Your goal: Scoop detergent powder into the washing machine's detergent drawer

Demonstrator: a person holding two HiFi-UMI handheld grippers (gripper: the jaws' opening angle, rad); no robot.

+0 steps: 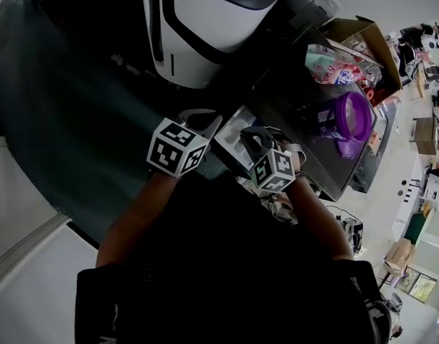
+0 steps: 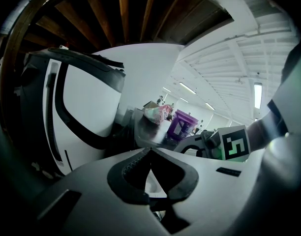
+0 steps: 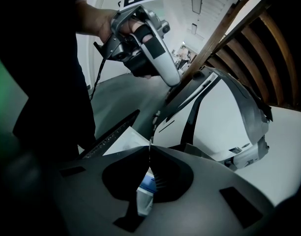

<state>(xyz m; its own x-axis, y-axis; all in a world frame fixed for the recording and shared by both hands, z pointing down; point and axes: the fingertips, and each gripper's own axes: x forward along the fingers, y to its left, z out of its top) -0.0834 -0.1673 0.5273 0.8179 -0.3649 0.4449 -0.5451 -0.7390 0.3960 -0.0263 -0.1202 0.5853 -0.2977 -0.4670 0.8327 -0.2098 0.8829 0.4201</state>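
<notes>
Left gripper [image 2: 150,150] and right gripper [image 3: 149,147], both clenched empty, flank the drawer [image 1: 232,129]; purple tub [image 1: 354,117] lies rightward, nearer the right.

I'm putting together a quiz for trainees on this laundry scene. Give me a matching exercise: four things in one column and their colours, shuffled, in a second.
Things:
1. tub
2. washing machine
3. box
4. bag

Colours:
A. white with dark trim
B. brown
C. purple
D. pink and green

Pairs: 1-C, 2-A, 3-B, 4-D
</notes>
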